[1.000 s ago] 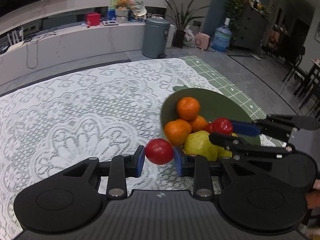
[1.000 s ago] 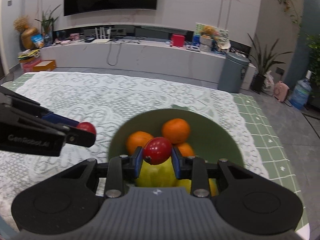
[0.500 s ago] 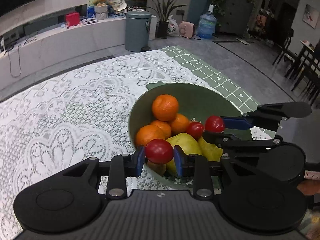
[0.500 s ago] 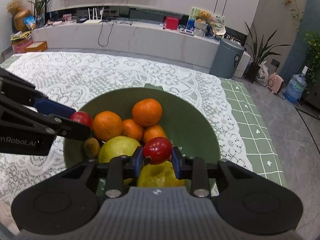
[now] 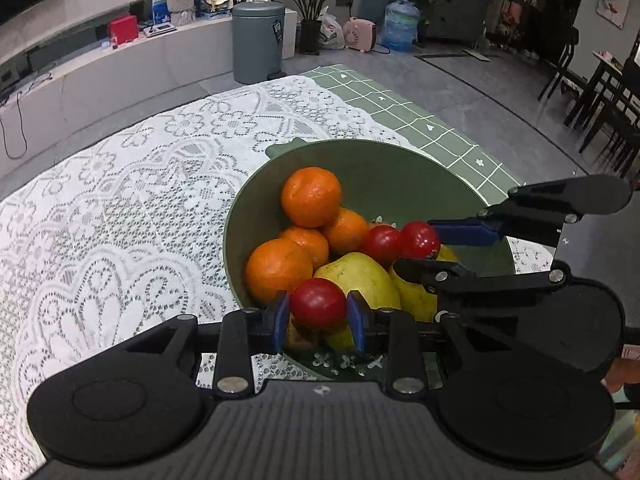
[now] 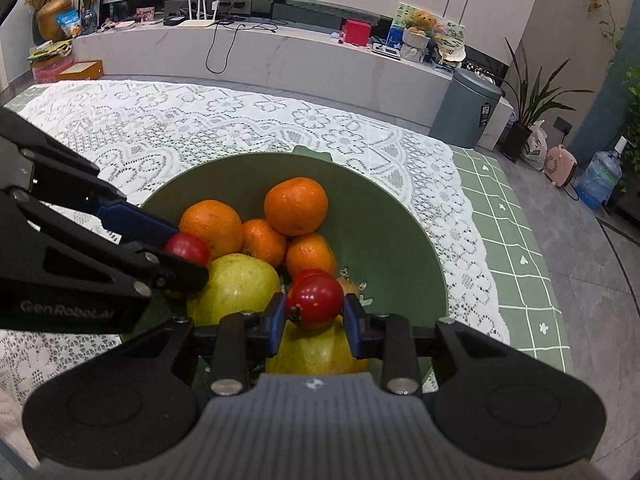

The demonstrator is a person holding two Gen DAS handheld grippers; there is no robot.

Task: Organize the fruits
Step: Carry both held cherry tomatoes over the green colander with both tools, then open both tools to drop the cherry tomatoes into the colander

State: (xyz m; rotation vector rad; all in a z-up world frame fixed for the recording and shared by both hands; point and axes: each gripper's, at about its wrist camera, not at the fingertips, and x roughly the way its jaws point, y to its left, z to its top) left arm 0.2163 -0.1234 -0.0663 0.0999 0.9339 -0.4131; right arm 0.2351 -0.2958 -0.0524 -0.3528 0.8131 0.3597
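Note:
A green bowl (image 5: 404, 172) on the lace cloth holds several oranges (image 5: 311, 197), a yellow-green pear (image 5: 362, 276) and a loose red tomato (image 5: 380, 243). My left gripper (image 5: 319, 314) is shut on a small red tomato (image 5: 318, 304) just over the bowl's near rim. In the right wrist view my right gripper (image 6: 315, 312) is shut on another red tomato (image 6: 317, 298), low over the fruit pile in the bowl (image 6: 396, 236), above a yellow fruit (image 6: 316, 350). Each gripper shows in the other's view: the right gripper (image 5: 418, 243) at the right, the left gripper (image 6: 188, 253) at the left.
A white lace tablecloth (image 5: 120, 208) covers the table, with a green checked cloth (image 6: 516, 248) under it at the right edge. Beyond the table are a grey bin (image 5: 258, 40), a low white shelf (image 6: 256, 52) and potted plants. A hand (image 5: 620, 372) shows at the right border.
Both grippers have come in over the bowl and sunk toward the fruit, each still gripping its tomato. The left one moved from over the lace cloth to the bowl's rim.

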